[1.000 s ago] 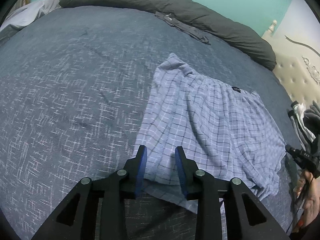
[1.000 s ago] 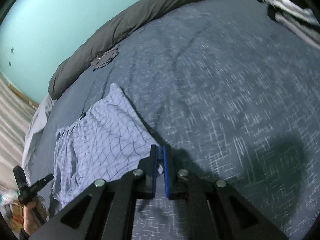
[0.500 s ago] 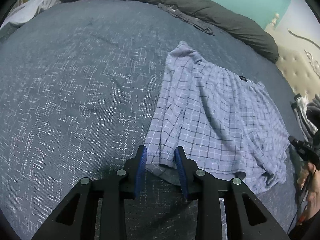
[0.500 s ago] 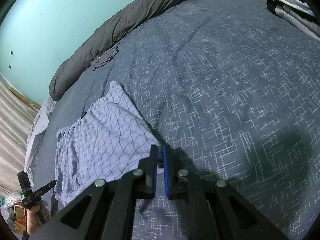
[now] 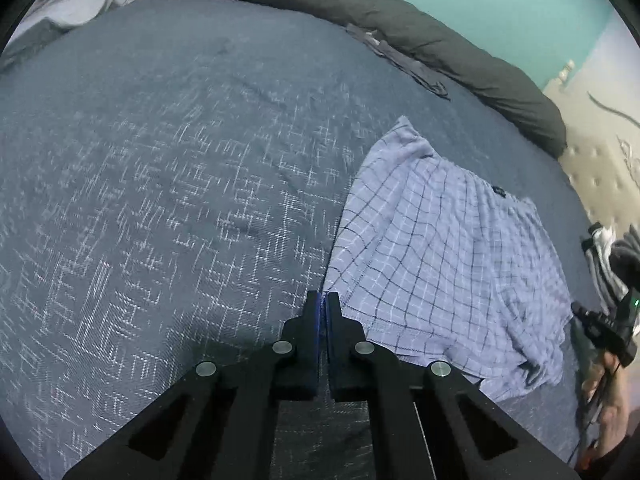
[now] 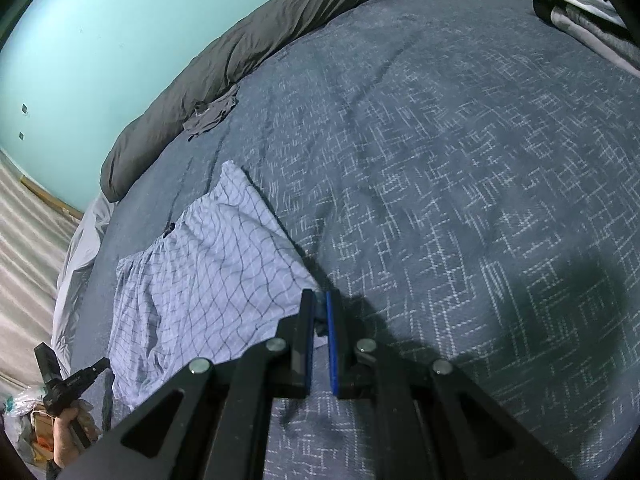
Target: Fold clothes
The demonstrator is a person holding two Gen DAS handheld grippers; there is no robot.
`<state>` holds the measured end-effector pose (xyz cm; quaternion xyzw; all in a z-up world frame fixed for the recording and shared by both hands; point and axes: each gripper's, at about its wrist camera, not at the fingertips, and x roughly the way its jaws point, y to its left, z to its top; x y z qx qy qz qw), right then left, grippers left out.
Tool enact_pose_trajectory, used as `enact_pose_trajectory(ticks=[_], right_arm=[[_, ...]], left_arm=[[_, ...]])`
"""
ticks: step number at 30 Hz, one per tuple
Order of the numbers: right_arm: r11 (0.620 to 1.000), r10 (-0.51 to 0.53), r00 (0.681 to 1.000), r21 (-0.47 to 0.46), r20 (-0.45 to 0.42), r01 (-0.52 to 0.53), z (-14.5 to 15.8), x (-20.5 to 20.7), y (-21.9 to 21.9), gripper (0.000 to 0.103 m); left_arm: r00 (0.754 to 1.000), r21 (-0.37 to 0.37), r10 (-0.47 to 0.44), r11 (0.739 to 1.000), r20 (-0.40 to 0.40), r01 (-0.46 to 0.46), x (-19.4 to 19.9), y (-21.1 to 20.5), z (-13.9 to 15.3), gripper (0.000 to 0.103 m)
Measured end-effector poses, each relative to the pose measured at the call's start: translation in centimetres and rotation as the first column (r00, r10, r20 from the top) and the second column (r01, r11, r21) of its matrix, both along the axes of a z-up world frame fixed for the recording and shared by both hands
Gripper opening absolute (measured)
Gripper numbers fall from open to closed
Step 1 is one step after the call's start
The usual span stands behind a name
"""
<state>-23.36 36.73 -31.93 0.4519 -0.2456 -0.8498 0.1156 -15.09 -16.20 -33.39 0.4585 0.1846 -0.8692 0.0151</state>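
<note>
Jaws on both tools are drawn together at the near hem of a pair of checked shorts [image 5: 440, 248] spread flat on the bed [image 5: 168, 184]. On the left gripper [image 5: 322, 300] they are closing, down to a thin slit at the shorts' near left corner; the hem meets the tips there, but whether any cloth is actually caught in the slit cannot be told from the left wrist view. On the right gripper [image 6: 320, 300] they stand nearly shut, and a small fold of the pale cloth shows between the blue pads at the near right corner, so that corner looks pinched.

Seen from the right wrist, the shorts [image 6: 200, 268] lie away from the jaws toward the far side of the bed, waistband farthest off, some way short of the dark rolled duvet [image 5: 400, 24] along the far edge. A small dark garment [image 5: 404, 64] lies just beside that duvet, well apart from the shorts.

Judging by its soft wrinkles, the cloth is thin, light and limp: it should lift with little effort, sag between two held corners and slide easily over the bedcover. Hem corners look like the best hold, since the stitched edge is thicker and less likely to slip from narrow pads than a single layer. A shallow pinch could pull free once the cloth is raised
</note>
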Motion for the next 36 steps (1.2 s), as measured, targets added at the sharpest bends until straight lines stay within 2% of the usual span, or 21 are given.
enact_pose_trajectory(ticks=[5, 6, 7, 9, 15, 17, 18, 19, 25, 28, 32, 33, 34, 35, 36], right_arm=[[1.000, 0.001, 1.000, 0.003, 0.002, -0.001, -0.1, -0.1, -0.3, 0.005], [1.000, 0.002, 1.000, 0.002, 0.003, -0.002, -0.1, -0.1, -0.3, 0.005], [1.000, 0.003, 1.000, 0.002, 0.004, -0.003, -0.1, -0.1, -0.4, 0.005], [1.000, 0.004, 1.000, 0.002, 0.004, -0.004, -0.1, -0.1, -0.5, 0.005], [1.000, 0.004, 1.000, -0.003, 0.009, -0.004, -0.3, -0.1, -0.6, 0.005], [1.000, 0.001, 1.000, -0.006, 0.010, -0.001, -0.3, -0.1, -0.6, 0.005], [1.000, 0.004, 1.000, -0.005, 0.010, -0.004, -0.4, -0.3, -0.6, 0.005], [1.000, 0.006, 1.000, -0.005, 0.009, -0.006, -0.4, -0.5, -0.5, 0.005], [1.000, 0.004, 1.000, -0.009, 0.012, -0.003, -0.4, -0.3, -0.4, 0.005], [1.000, 0.002, 1.000, -0.012, 0.011, -0.002, -0.4, -0.2, -0.3, 0.005], [1.000, 0.003, 1.000, -0.011, 0.011, -0.003, -0.4, -0.2, -0.4, 0.005], [1.000, 0.003, 1.000, -0.012, 0.012, -0.003, -0.4, -0.2, -0.5, 0.005], [1.000, 0.003, 1.000, -0.012, 0.013, -0.003, -0.4, -0.2, -0.5, 0.005], [1.000, 0.001, 1.000, -0.013, 0.013, -0.001, -0.4, -0.2, -0.5, 0.005], [1.000, 0.000, 1.000, -0.013, 0.013, 0.000, -0.4, -0.2, -0.6, 0.005]], left_arm=[[1.000, 0.003, 0.025, 1.000, 0.005, -0.025, 0.0, -0.6, -0.1, 0.007], [1.000, 0.010, 0.027, 1.000, 0.008, -0.027, -0.4, -0.6, -0.2, 0.020], [1.000, 0.015, 0.026, 1.000, 0.010, -0.026, -0.5, -0.6, -0.4, 0.039], [1.000, 0.024, 0.023, 0.999, 0.015, -0.024, -0.7, -0.7, -0.6, 0.045], [1.000, 0.021, -0.005, 1.000, 0.020, 0.004, -0.9, 0.0, -0.8, 0.044], [1.000, -0.002, -0.031, 1.000, 0.004, 0.031, -0.9, 0.7, -0.3, 0.025], [0.998, -0.017, -0.055, 0.998, -0.008, 0.055, -1.1, 1.3, 0.0, 0.011], [0.997, -0.017, -0.072, 0.997, -0.012, 0.072, -1.2, 1.7, 0.2, 0.006], [0.988, 0.015, -0.151, 0.988, -0.019, 0.151, -2.4, 3.9, -0.1, 0.002], [0.993, -0.092, -0.110, 0.990, -0.028, 0.107, -1.9, 3.6, 0.6, 0.003], [1.000, -0.082, -0.013, 0.997, -0.008, 0.012, -2.1, 1.4, 0.2, 0.005], [1.000, -0.057, -0.014, 0.998, 0.004, 0.014, -2.1, 1.2, -0.1, 0.011], [1.000, -0.031, -0.015, 0.999, 0.017, 0.016, -2.2, 1.0, -0.4, 0.025], [0.999, -0.008, -0.017, 1.000, 0.029, 0.017, -2.2, 0.8, -0.7, 0.034], [0.999, -0.015, -0.027, 1.000, 0.038, 0.028, -2.3, 1.2, -1.0, 0.043]])
